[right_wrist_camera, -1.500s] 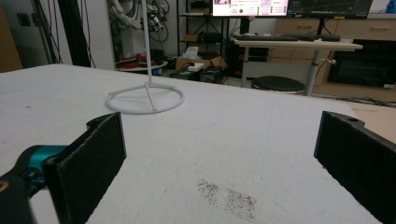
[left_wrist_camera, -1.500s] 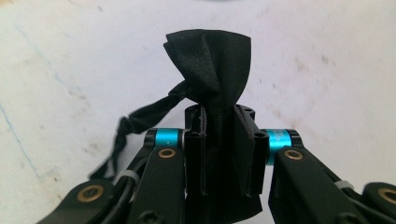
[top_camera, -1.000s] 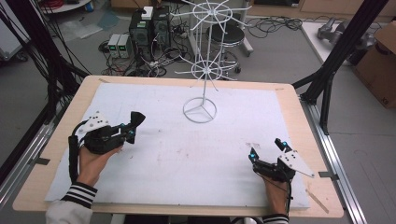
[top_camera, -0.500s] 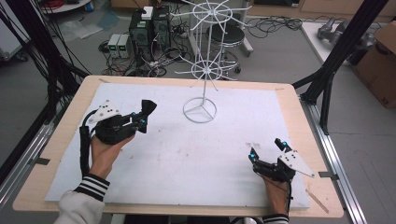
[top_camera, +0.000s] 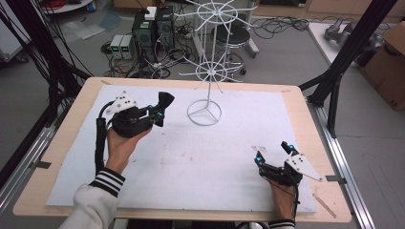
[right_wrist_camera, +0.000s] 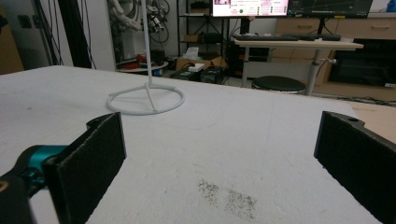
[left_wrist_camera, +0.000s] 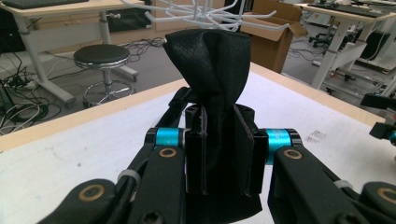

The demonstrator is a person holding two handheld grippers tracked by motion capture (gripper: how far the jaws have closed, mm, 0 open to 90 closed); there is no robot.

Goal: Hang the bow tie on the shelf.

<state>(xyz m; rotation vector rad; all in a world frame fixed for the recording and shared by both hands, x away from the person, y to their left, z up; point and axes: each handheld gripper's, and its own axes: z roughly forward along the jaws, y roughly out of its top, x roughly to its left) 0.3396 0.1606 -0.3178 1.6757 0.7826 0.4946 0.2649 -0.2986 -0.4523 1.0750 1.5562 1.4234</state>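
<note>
Gripping a black cloth (left_wrist_camera: 212, 60), the left gripper (top_camera: 155, 110) hovers raised.

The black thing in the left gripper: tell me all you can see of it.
The black cloth piece looks like soft, slightly shiny fabric, creased and bunched where the left gripper pinches it between both jaws. It flares wider above the jaws and hangs out below them. It is held off the white table cover, near the white wire rack, touching only the jaws.

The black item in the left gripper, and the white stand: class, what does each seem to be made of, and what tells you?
Black item: apparently soft fabric with a slight sheen; it folds and bunches between the left gripper's jaws. White stand: probably painted or coated metal wire, given its thin rigid rods and ring base.
</note>
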